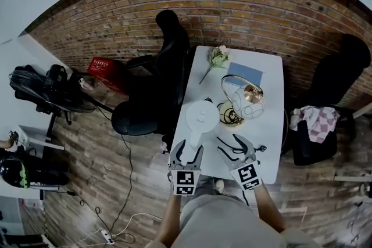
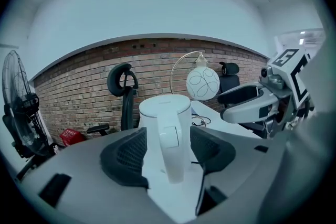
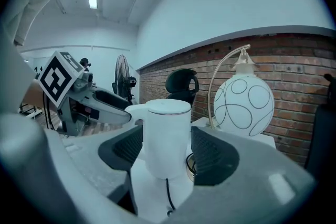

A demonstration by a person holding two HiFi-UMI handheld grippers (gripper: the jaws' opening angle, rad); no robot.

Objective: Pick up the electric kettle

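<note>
The white electric kettle stands upright on the white table, near its left edge, with its handle turned towards me. My left gripper sits just in front of it with the jaws spread. In the left gripper view the handle of the kettle shows between the pads of that gripper, with gaps on both sides. My right gripper hovers to the right of the left one, open. In the right gripper view the kettle's body stands beyond the gap of that gripper, untouched.
A globe lamp with an arched stem stands right of the kettle, and a coiled cable lies between them. A flower and a blue pad lie further back. A black office chair is left of the table.
</note>
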